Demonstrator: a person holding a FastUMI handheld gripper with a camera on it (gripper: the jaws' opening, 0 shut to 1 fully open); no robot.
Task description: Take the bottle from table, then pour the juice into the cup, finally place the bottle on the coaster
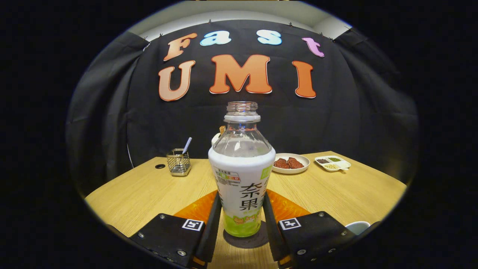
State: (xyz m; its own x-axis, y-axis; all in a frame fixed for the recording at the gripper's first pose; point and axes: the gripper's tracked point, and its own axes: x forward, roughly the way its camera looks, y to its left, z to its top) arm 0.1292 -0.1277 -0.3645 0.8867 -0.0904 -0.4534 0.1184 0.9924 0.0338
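A wire holder point(179, 162) with a striped straw-like stick in it stands far left on the table point(149, 190), near a small dark hole in the top. In the middle the bottle point(241, 175) stands upright with no cap, its base on a dark round coaster point(257, 240); an orange mat point(199, 211) lies under and behind the coaster. The gripper point(241, 220) has a finger on each side of the bottle's lower body, and both look to be touching the label, so the jaws seem clamped on it, though how hard they press I cannot tell. Past the bottle to the right sit a plate point(291, 163) of reddish-brown food and a small divided dish point(333, 163) of seeds or spices. A white cup point(357, 226) edge peeps out just beside the right finger.

The bottle looks nearly empty and already on the coaster, so the task reads as close to done. The risk is in letting go: if the fingers open unevenly or pull back while one drags on the label, the light, tall bottle could tip or slide off the coaster. Backing out carelessly could also nudge the cup.

The table is pale wood-grain, smooth and level. Black cloth hangs behind it, with a strip of light wall above
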